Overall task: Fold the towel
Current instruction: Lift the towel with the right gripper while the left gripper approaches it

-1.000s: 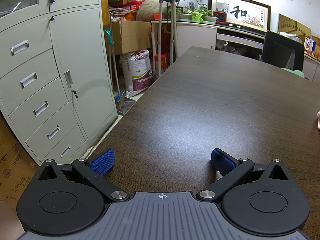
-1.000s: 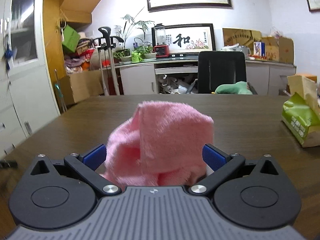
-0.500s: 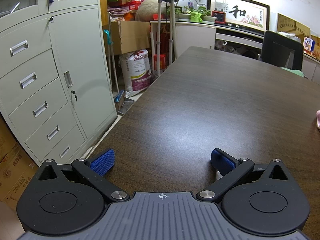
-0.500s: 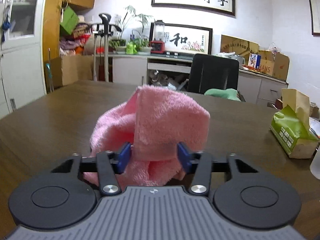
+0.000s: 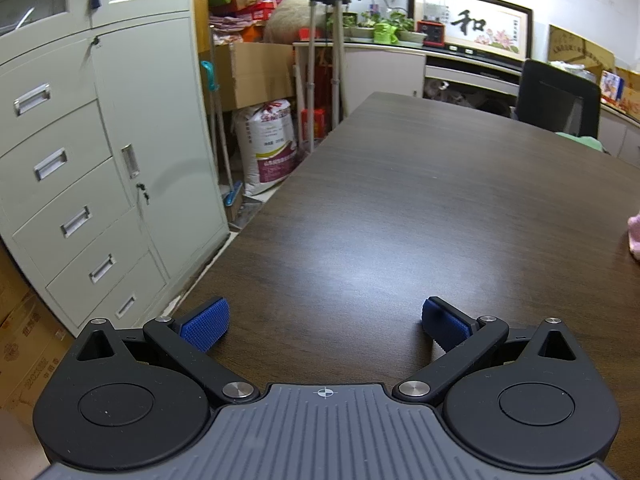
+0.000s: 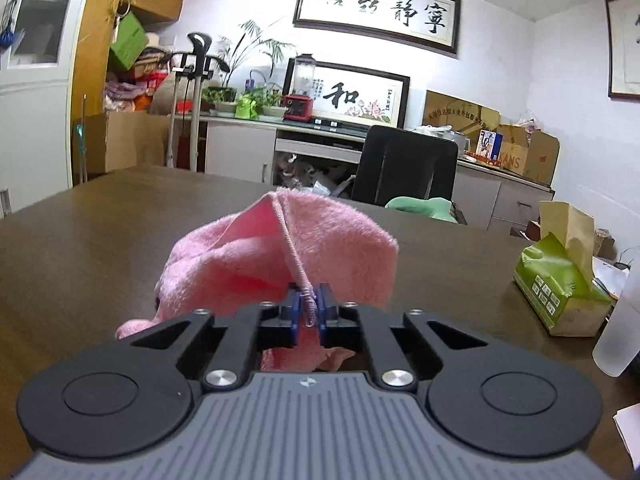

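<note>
A crumpled pink towel (image 6: 280,248) lies heaped on the dark wooden table (image 6: 80,232) right in front of my right gripper (image 6: 308,312). The right gripper is shut on the towel's stitched edge, which runs up from between the blue pads. In the left wrist view only a small pink bit of the towel (image 5: 634,236) shows at the far right edge. My left gripper (image 5: 324,322) is open and empty, low over the table (image 5: 400,200) near its left edge, well away from the towel.
A green tissue pack (image 6: 560,276) and a translucent bottle (image 6: 620,320) stand on the table to the right. A black chair (image 6: 404,164) is at the far side. Grey cabinets (image 5: 80,160) stand left of the table edge.
My right gripper has closed from wide open onto the towel's edge and has lifted slightly. The left gripper has not moved.
</note>
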`<state>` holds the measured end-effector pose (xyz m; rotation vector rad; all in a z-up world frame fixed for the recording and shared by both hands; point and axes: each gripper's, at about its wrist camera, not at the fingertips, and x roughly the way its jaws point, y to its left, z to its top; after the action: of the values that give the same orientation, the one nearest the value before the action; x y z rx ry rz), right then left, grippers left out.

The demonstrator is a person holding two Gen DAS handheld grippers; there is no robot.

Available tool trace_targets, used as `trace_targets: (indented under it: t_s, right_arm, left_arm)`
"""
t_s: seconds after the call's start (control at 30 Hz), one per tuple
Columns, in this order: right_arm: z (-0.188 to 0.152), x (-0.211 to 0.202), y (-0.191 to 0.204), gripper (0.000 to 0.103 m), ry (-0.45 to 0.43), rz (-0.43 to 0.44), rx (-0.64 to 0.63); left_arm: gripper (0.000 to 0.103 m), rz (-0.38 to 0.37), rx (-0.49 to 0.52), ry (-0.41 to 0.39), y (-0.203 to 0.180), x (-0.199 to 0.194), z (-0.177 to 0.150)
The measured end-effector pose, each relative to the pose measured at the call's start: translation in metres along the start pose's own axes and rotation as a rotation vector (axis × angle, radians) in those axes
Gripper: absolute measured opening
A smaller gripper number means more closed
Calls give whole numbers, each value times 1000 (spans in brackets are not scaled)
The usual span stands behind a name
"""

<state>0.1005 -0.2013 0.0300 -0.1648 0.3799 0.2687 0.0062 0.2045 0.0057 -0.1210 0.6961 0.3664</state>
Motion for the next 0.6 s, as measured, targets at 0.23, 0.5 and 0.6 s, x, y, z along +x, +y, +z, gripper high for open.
trace_targets:
  t_s: [0.23, 0.5, 0.6]
  right_arm:
    - [7, -9, -45, 6, -24, 29, 170]
    - [6, -18, -89, 6, -72, -9, 301]
    - [6, -16, -97, 6, -78, -21, 317]
  left_arm:
    - [103, -176, 60, 22, -44, -12, 4]
    - [103, -373, 216, -5, -137, -23, 10]
    - [103, -417, 297, -46, -172, -21, 3]
